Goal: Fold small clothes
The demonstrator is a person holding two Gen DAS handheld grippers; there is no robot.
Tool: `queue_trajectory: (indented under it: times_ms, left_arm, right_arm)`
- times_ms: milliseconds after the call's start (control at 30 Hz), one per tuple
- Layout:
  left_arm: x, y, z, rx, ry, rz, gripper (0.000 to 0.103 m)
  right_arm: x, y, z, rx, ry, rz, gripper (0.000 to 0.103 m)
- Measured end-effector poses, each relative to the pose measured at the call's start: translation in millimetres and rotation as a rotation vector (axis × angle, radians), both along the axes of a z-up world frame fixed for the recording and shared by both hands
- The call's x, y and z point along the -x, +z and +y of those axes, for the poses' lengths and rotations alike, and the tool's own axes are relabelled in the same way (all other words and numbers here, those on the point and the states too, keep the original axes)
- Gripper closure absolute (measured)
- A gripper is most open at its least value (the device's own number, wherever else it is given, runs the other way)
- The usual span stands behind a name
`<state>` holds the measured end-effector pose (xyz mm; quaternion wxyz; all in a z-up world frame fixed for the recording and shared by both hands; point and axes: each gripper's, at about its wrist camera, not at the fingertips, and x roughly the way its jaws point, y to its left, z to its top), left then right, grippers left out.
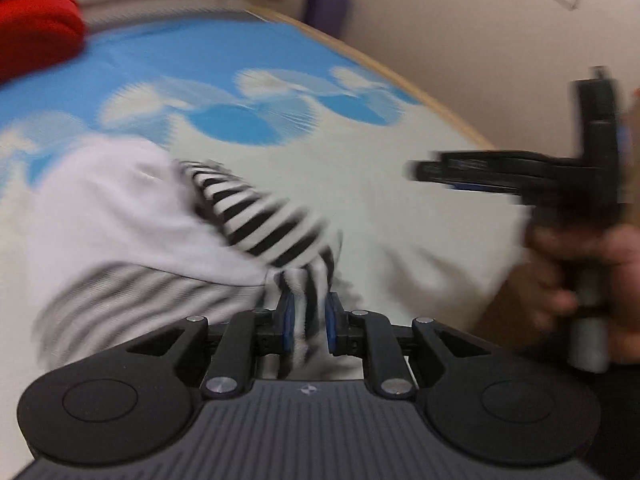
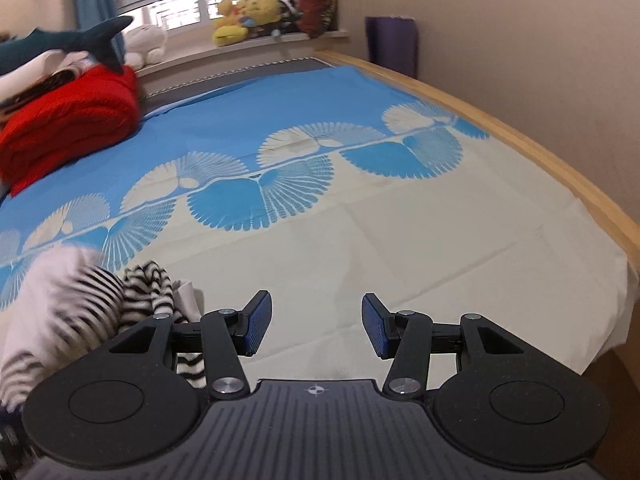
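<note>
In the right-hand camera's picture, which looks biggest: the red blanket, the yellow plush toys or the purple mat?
1. Folded red blanket, clearly largest.
2. Pile of yellow plush toys and rolled purple mat look alike; both sit farther back, so unsure.

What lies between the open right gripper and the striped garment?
Only bare sheet. In the right wrist view, the right gripper sits open over it, and the striped garment lies to its left.
</note>
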<state>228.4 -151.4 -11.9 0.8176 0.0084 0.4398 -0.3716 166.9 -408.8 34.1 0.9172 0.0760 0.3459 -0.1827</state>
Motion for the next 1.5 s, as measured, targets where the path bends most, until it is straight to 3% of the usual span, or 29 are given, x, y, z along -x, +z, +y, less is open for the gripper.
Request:
queue_trajectory:
  times_ms: [33,67,100,233,433,533,567,633,700,767,833,867,900,1067,1167,1333,1500]
  left_arm:
    - [-2,1,2,0.027,-0.009,0.041,0.076]
    - [-3,4,8,0.040,-0.001,0.061,0.060]
    - [-5,12,17,0.054,0.030,0.044,0.056]
    - [-16,47,80,0.081,0.186,-0.038,0.056]
    - [-50,68,158,-0.077,0.347,-0.148,0.056]
    - [-53,50,190,-0.123,0.419,-0.166,0.056]
    - [-51,37,200,-0.130,0.446,-0.149,0.056]
    - [-56,23,217,-0.248,0.508,-0.047,0.059]
    - [-57,22,228,-0.259,0.558,-0.045,0.059]
    - [-62,21,232,-0.233,0.570,-0.039,0.058]
    - [-66,19,230,-0.241,0.577,-0.025,0.058]
    - [-68,18,228,-0.242,0.577,-0.020,0.058]
    - [-68,18,228,-0.235,0.576,-0.016,0.058]
    - [-67,17,201,-0.146,0.558,0.013,0.058]
    - [-66,16,176,-0.087,0.520,0.031,0.057]
    - [-67,9,132,0.000,0.447,0.071,0.056]
    - [-73,-4,101,0.043,0.424,0.117,0.054]
  right_arm:
    - [-1,-1,0,-0.010,-0.002,0.000,0.051]
    - [-2,-1,1,-0.028,-0.002,-0.002,0.051]
    - [-2,-1,2,-0.043,0.002,-0.006,0.051]
    - [-4,1,12,-0.129,0.059,-0.033,0.051]
    - [-16,0,49,-0.338,0.316,-0.050,0.050]
    - [-26,-6,74,-0.392,0.436,0.010,0.047]
    - [-31,-11,85,-0.374,0.462,0.061,0.047]
    - [-37,-23,101,-0.329,0.482,0.153,0.047]
    - [-42,-36,115,-0.274,0.499,0.242,0.047]
    - [-41,-42,125,-0.242,0.539,0.281,0.051]
    - [-36,-41,129,-0.237,0.584,0.272,0.076]
    - [-33,-38,127,-0.245,0.601,0.254,0.094]
    - [-31,-33,125,-0.253,0.605,0.225,0.096]
    - [-3,7,69,-0.359,0.517,0.002,0.100]
    - [19,21,34,-0.350,0.467,-0.051,0.100]
    - [44,21,-12,-0.342,0.402,-0.025,0.100]
    - [42,-5,-16,-0.300,0.414,0.128,0.100]
